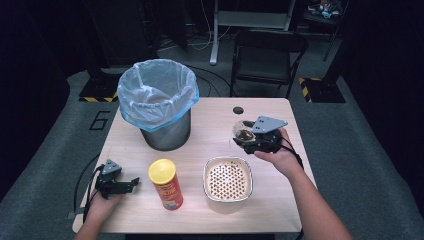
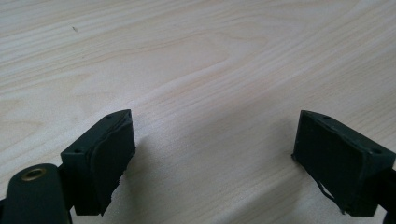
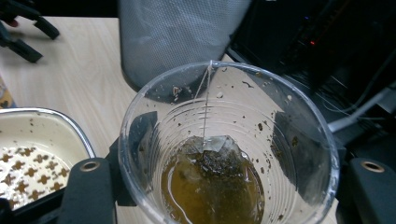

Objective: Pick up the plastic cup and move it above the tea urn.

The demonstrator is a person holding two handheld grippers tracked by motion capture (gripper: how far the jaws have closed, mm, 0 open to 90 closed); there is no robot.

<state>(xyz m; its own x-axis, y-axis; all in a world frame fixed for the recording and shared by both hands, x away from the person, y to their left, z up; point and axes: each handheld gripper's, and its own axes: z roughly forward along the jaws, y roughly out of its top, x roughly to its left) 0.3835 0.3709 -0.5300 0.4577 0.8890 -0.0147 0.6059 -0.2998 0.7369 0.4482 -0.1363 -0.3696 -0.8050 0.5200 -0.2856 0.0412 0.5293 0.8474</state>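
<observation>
Dark floor and a folding chair lie beyond our pale wooden bench, and on that bench the risk sits mostly with the right hand.

Our right gripper has its jaws partly closed on a clear plastic cup, one black pad on each side of its wall, and it holds the cup above the far right part of the bench. Inside the cup a tea bag lies in a little brown liquid, its string hanging over the rim, with specks of leaf stuck to the wall. We judge the cup thin and springy: squeeze harder and it may buckle and slosh; ease off and it could slip through.

Next out come the white strainer basket near the right hand and the bag-lined metal bin at the far left. If we tip the cup before it is over one of them, tea would run across the bench. The dangling string could also catch on a rim.

Our left gripper rests at the near left with jaws wide apart and nothing between them, just beside the red chip can; a careless sweep could topple it.
</observation>
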